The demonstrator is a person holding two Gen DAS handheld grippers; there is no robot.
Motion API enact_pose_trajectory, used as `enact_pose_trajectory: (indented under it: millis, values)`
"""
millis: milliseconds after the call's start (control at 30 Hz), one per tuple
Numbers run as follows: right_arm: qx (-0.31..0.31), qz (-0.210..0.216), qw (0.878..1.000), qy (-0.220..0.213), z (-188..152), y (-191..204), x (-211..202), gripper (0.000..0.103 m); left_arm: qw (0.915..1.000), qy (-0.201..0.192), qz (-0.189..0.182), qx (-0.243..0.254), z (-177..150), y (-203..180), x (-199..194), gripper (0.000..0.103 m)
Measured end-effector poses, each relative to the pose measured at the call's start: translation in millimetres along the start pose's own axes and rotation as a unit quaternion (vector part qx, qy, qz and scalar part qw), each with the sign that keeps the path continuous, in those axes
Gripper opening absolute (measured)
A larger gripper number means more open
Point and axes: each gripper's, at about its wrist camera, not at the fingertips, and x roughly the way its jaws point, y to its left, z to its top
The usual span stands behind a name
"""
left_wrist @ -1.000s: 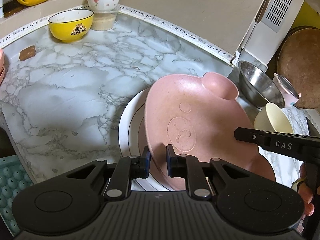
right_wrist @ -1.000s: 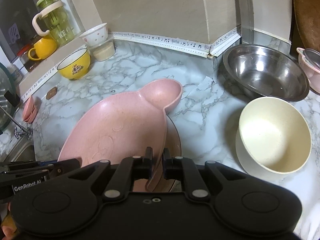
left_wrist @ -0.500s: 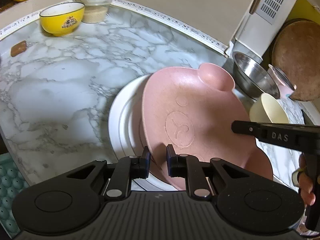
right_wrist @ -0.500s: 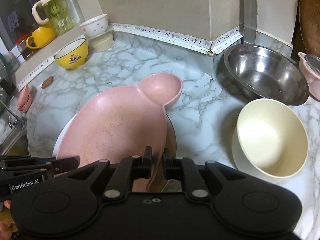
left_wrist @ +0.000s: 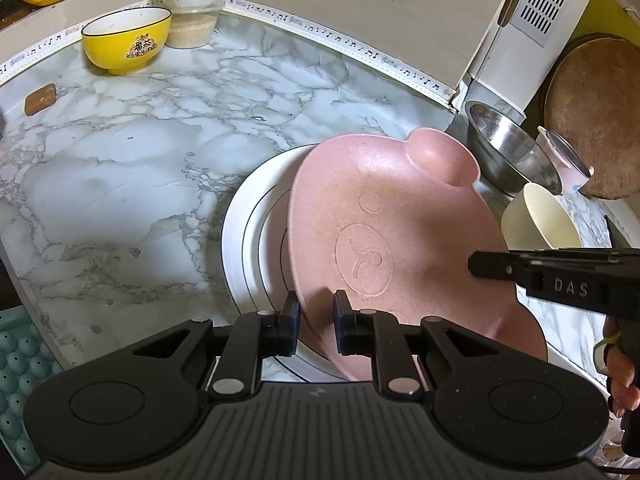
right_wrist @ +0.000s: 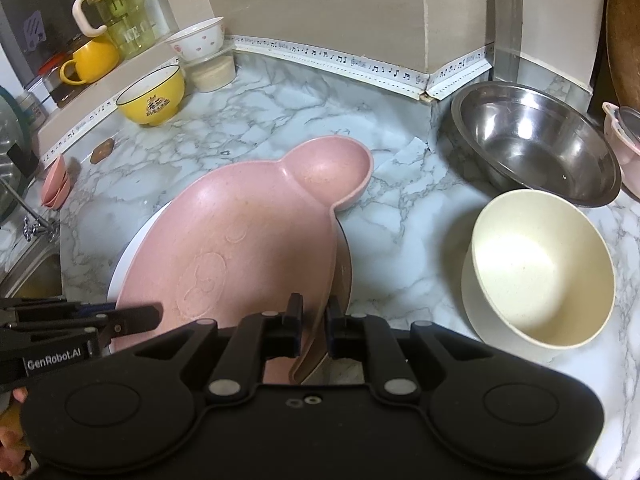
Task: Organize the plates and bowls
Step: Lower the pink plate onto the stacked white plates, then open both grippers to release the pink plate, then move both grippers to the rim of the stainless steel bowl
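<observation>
Marble-patterned counter (left_wrist: 132,184) meeting a beige wall. Left claw (left_wrist: 316,316): jaws nearly closed, pinching the near rim of the pink plate (left_wrist: 384,240). Right claw (right_wrist: 312,320): jaws likewise nearly closed, clamped on the same plate's opposite rim. The plate sits directly ahead of both claws, tilted, over a white plate (left_wrist: 248,248); whether the two touch is unclear. Cream bowl (right_wrist: 536,268) lies right of the right claw, steel bowl (right_wrist: 532,140) beyond it, yellow bowl (right_wrist: 154,94) far ahead-left.
</observation>
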Motion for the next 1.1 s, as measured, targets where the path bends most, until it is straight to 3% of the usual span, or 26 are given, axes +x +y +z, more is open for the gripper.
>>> enact_pose_trajectory:
  millis: [200,533,833,1100]
  values:
    - [-0.032,-0.018,0.999,-0.005,-2,6,-7,0.012,0.9999,-0.01,0.012,0.005,-2,0,-5,0.019]
    - [-0.051,-0.024,0.998,-0.038,-2,7,-31,0.013,0.9989,-0.04,0.024,0.009,-3,-2,-22,0.049]
    - [-0.059,-0.004,0.995,-0.081,-3,8,-59,0.014,0.9978,-0.061,0.018,0.018,2,-16,-47,0.055]
    - [-0.056,0.016,0.989,-0.133,-7,-6,-92,0.015,0.9946,-0.089,0.001,0.054,11,-52,-66,0.059]
